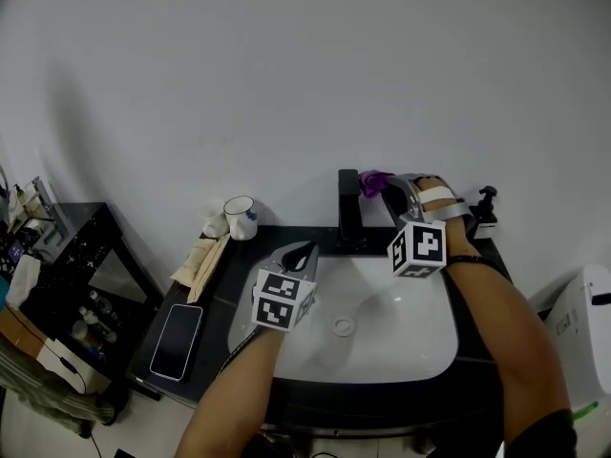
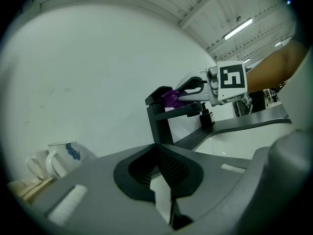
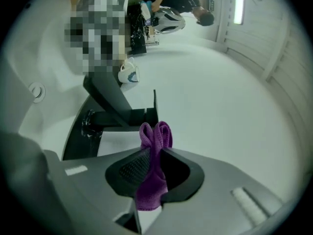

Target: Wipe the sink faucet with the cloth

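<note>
The right tool (image 3: 154,148) is closed on a purple cloth (image 3: 152,180), which is pinched between the two pads with folded loops sticking out past the tips and a tail hanging back behind them. In the head view this tool reaches in from the right at the far side of the basin and holds the cloth against the top of the black faucet (image 1: 348,208), where the upright meets the spout. The left gripper view shows the cloth lying on top of that spout. The left tool (image 2: 157,148) has its jaws brought together at the tips with nothing between them, and it hangs over the near left part of the white sink (image 1: 401,337), well apart from the faucet. The sink is set into a dark surface (image 1: 221,294). On the far left of the surface a white mug (image 1: 241,218) with a blue mark stands near the wall, and a phone (image 1: 178,342) lies flat at the near left. A dark soap dispenser (image 1: 487,208) stands at the far right, beside the right forearm.
</note>
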Tool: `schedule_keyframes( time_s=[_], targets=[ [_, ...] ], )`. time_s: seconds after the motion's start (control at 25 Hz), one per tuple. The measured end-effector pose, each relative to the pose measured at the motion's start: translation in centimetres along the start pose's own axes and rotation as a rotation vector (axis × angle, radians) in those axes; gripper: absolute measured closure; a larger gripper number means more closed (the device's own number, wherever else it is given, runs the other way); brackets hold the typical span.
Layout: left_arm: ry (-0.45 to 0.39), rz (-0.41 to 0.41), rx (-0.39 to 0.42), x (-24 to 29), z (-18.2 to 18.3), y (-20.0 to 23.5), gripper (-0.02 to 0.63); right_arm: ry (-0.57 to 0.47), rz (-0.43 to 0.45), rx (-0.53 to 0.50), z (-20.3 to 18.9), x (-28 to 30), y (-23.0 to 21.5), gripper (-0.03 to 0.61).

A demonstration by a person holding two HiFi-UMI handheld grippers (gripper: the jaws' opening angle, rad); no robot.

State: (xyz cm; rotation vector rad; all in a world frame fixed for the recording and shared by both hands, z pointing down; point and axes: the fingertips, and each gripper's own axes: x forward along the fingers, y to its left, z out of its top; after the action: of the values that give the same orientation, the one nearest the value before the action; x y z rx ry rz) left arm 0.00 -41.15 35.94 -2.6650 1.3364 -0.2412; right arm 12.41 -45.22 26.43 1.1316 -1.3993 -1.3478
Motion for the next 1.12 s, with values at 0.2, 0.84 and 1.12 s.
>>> schedule_keyframes(
  time_s=[0.2, 0.84, 1.12],
  targets=[
    [-0.002, 0.011, -0.021, 0.1, 0.1, 0.6, 0.597, -0.007, 0.044, -0.061, 1.3, 0.7, 1.6, 0.509],
    [-0.004, 0.056, 0.068, -0.1, 0.4, 1.3, 0.597, -0.066, 0.126, -0.234, 1.6, 0.1, 8.6, 0.509],
    [0.006, 0.049, 0.041, -0.2, 0.1, 1.2, 0.597, -0.096, 0.164, -0.317, 1.5, -1.2, 11.6, 0.509]
  ],
)
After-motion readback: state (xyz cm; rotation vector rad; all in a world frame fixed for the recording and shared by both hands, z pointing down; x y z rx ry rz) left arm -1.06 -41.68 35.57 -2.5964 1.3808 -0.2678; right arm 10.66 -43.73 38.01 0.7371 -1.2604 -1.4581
